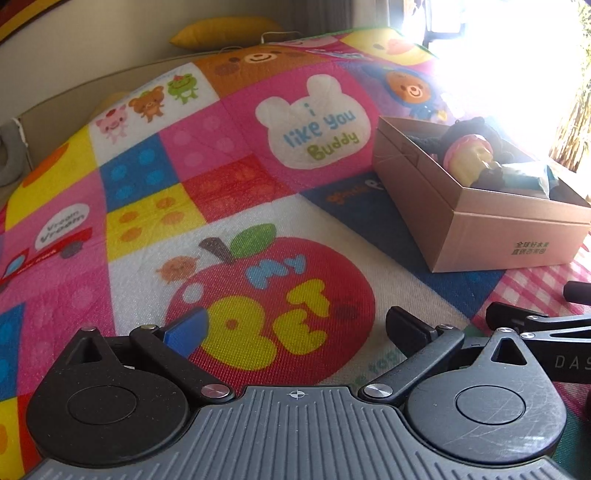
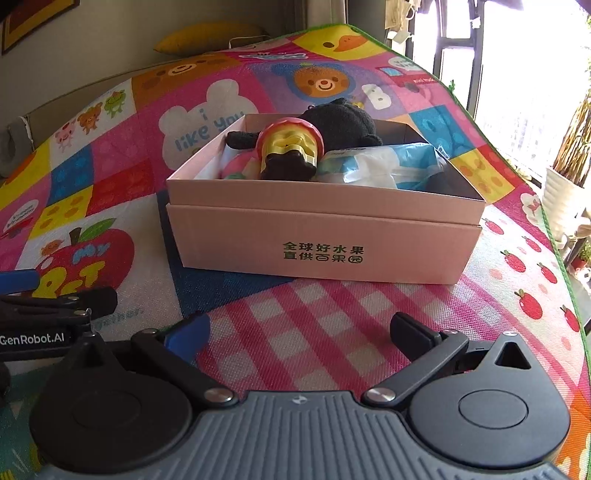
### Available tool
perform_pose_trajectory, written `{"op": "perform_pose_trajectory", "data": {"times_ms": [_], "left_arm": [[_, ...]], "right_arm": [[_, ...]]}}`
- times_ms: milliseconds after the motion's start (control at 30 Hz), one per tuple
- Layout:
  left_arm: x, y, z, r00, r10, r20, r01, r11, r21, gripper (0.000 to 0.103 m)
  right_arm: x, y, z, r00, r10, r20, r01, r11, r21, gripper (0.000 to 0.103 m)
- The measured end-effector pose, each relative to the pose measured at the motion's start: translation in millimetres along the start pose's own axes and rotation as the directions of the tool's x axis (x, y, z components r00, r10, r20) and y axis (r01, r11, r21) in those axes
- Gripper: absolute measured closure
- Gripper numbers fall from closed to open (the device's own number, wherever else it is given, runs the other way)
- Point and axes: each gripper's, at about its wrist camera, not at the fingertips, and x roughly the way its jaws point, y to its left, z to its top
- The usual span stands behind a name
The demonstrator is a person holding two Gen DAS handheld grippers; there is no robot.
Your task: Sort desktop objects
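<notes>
- Right wrist view: the right gripper (image 2: 297,332) hangs over a pink-and-white checked patch of the play mat (image 2: 332,332), jaws spread wide with nothing between them; one finger carries a blue pad, the other a black one
- The cardboard box (image 2: 325,240) sits on the mat just ahead of this gripper, rectangular, matt pinkish-tan, its inner tray standing above the outer sleeve, green printed characters on the near wall
- Inside the box: a fuzzy black plush toy (image 2: 343,118) at the far side; a glossy figurine (image 2: 288,151) with a red rim, yellow face and black lower part lying on top; a crinkled white-and-blue plastic packet (image 2: 388,166) to the right
- The mat is woven-textured foam in bright squares with cartoon animals and a red apple print
- Left wrist view: the left gripper (image 1: 295,328) is released and empty, fingers wide apart above the apple print, black linkage arms and ribbed grey body in the foreground
- The same box (image 1: 480,229) lies to the right of this gripper, well apart from its fingers, contents partly washed out by window glare
- A yellow cushion (image 1: 225,31) rests beyond the mat's far edge
</notes>
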Motion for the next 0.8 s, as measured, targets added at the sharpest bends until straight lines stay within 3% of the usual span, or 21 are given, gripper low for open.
{"op": "perform_pose_trajectory", "data": {"times_ms": [800], "left_arm": [[0.6,0.0,0.0,1.000,0.002,-0.001,-0.002,1.000,0.004,0.000]], "right_arm": [[2.2,-1.5,2.5,1.000,0.001,0.000,-0.001,1.000,0.004,0.000]]}}
